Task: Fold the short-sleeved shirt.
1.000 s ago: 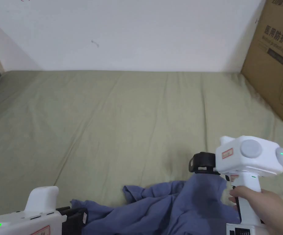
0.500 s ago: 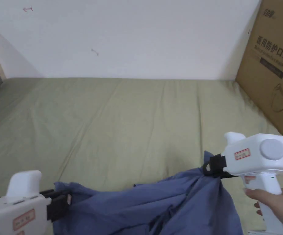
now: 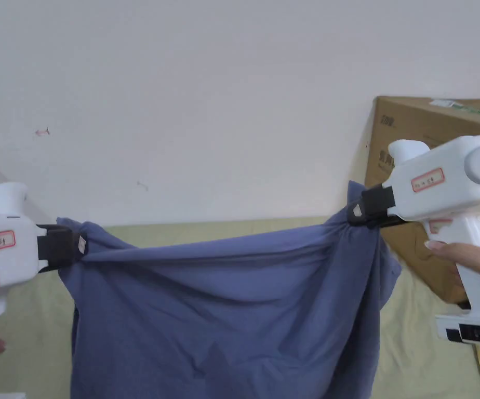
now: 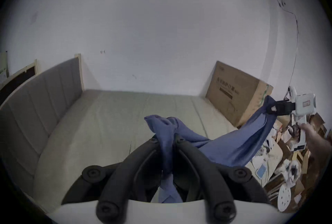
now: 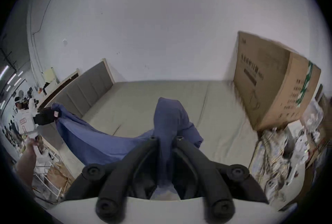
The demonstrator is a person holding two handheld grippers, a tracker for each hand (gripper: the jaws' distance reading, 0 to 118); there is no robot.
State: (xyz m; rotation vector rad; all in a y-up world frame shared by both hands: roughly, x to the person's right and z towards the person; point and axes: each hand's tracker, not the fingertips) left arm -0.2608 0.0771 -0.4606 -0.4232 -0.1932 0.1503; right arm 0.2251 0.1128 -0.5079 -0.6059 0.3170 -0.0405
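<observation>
While both pairs of jaws pinch bunched corners, left gripper and right gripper hold the blue shirt aloft above the bed, top edge stretched sideways between them, body hanging below.

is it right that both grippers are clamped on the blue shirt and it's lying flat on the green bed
Not quite. Both the left gripper and right gripper are clamped on the blue shirt, but it is held up in the air, hanging stretched between them above the green bed, as the head view shows.
</observation>
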